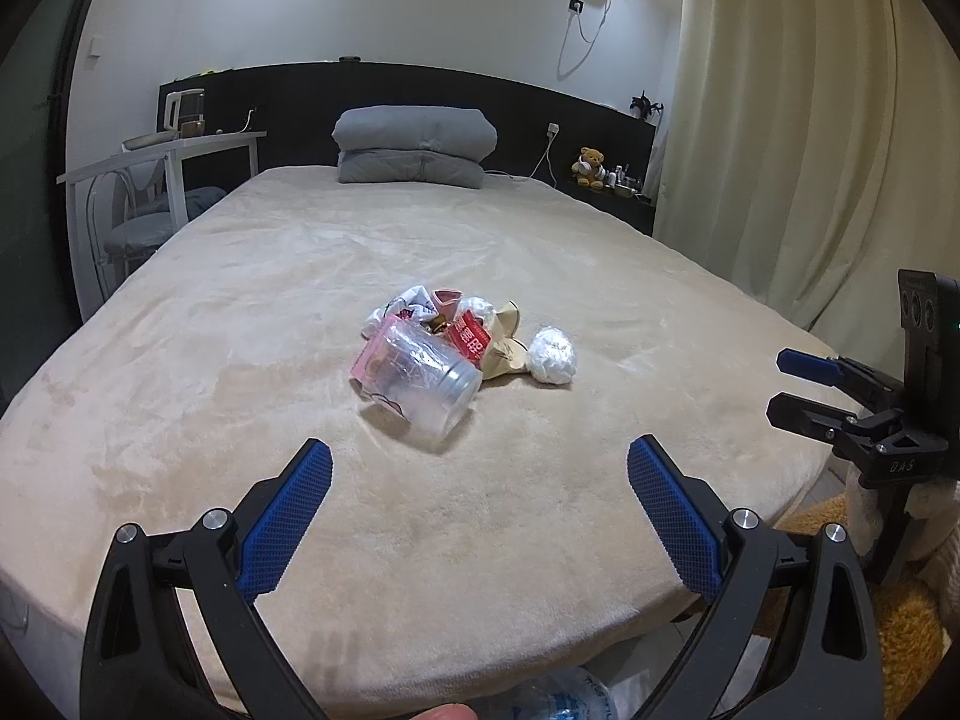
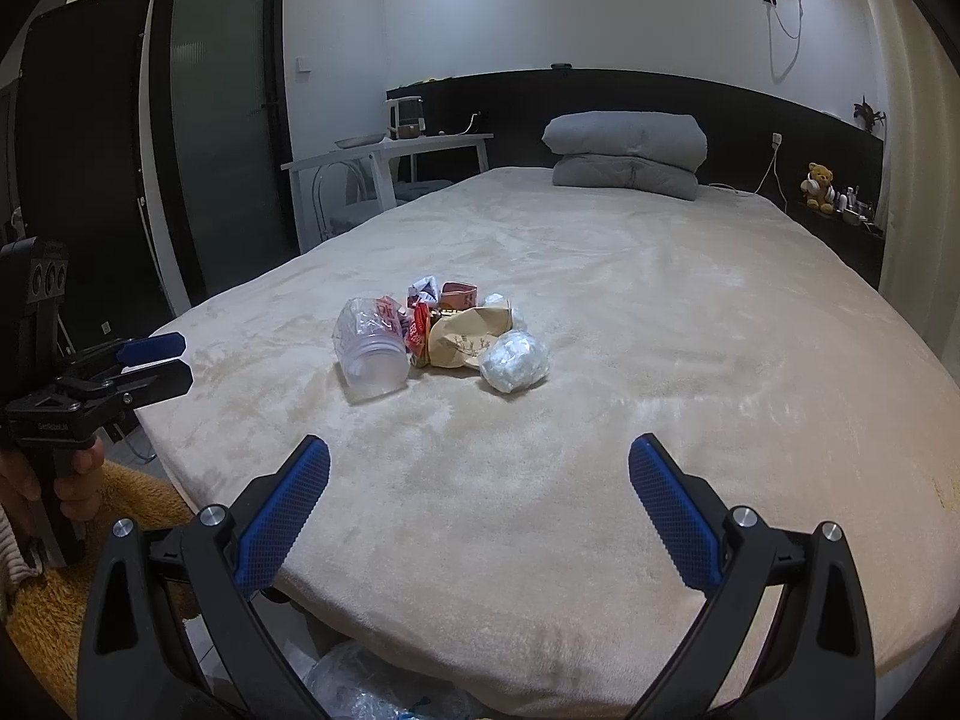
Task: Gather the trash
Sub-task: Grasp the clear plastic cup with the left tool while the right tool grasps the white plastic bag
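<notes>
Both grippers hung over the bed's near edge, left gripper (image 1: 480, 516) and right gripper (image 2: 480, 516) each spread wide, holding nothing. The trash pile (image 1: 468, 348) sat mid-bed straight ahead, plastic cup (image 1: 420, 384) on its side, closest to the left one.

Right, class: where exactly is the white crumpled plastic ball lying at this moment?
The white crumpled plastic ball lies on the beige bed, at the right end of the trash pile in both wrist views, touching the brown paper bag to its left.
</notes>
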Action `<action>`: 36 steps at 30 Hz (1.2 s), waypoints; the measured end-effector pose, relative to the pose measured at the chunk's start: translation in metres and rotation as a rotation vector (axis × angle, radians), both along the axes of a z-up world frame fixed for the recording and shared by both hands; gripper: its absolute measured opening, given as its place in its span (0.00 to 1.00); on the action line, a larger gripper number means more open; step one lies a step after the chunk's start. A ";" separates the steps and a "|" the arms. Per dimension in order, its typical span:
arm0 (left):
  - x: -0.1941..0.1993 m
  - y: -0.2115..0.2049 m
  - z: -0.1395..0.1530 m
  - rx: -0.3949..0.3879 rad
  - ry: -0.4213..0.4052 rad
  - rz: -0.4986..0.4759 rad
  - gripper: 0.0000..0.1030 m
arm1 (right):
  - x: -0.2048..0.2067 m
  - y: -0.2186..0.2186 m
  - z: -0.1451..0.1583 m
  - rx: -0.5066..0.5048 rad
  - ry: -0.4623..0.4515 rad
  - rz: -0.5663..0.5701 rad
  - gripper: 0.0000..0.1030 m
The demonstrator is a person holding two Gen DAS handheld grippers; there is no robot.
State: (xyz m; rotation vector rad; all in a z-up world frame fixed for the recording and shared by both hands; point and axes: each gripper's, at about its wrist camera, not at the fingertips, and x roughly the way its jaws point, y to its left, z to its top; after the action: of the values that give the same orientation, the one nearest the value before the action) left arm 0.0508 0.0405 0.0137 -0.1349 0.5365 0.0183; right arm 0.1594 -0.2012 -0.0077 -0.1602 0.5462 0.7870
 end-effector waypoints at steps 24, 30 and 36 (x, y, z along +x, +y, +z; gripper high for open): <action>0.129 0.031 -0.048 0.207 0.129 -0.176 0.94 | 0.150 0.097 -0.055 -0.128 0.133 0.147 0.96; 0.147 0.038 -0.054 0.222 0.123 -0.173 0.94 | 0.175 0.111 -0.072 -0.143 0.179 0.181 0.88; 0.160 0.043 -0.059 0.212 0.140 -0.213 0.94 | 0.187 0.119 -0.082 -0.152 0.207 0.210 0.86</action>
State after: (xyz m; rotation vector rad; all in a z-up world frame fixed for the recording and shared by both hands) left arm 0.2104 0.0832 -0.0451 0.1323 0.6826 -0.1238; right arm 0.3462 -0.0825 -0.0896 -0.2816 0.7950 0.9729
